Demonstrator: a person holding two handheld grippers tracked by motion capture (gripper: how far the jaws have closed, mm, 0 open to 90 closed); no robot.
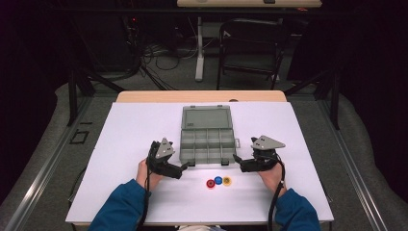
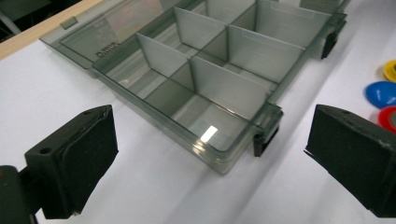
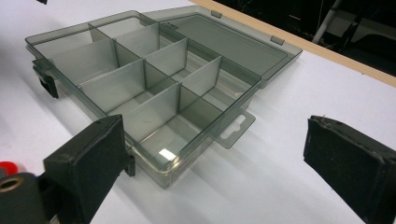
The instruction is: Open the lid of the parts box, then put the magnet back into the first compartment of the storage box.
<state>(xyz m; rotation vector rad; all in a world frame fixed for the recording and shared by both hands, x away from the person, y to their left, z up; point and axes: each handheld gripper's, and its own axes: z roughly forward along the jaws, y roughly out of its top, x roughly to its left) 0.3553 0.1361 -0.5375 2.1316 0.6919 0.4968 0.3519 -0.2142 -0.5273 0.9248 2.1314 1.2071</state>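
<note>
A smoky grey clear organizer box (image 1: 207, 144) lies open on the white table top (image 1: 134, 130), its lid (image 1: 207, 118) folded flat behind it. Its divided compartments look empty. My left gripper (image 1: 183, 169) is open at the box's front left corner. My right gripper (image 1: 239, 163) is open at the front right corner. In the left gripper view the box corner (image 2: 159, 122) sits between the wide-apart pads (image 2: 79, 168). The right gripper view shows the other corner (image 3: 187, 161) between its pads (image 3: 350, 158). Red (image 1: 210, 184), blue (image 1: 218, 180) and yellow (image 1: 226, 181) discs lie in front of the box.
The discs sit in a row between the two hands, toward the near table edge. A wooden table edge (image 1: 202, 96) runs behind the white sheet. A dark chair (image 1: 250, 48) and cables stand on the floor beyond. Bare white surface extends left and right of the box.
</note>
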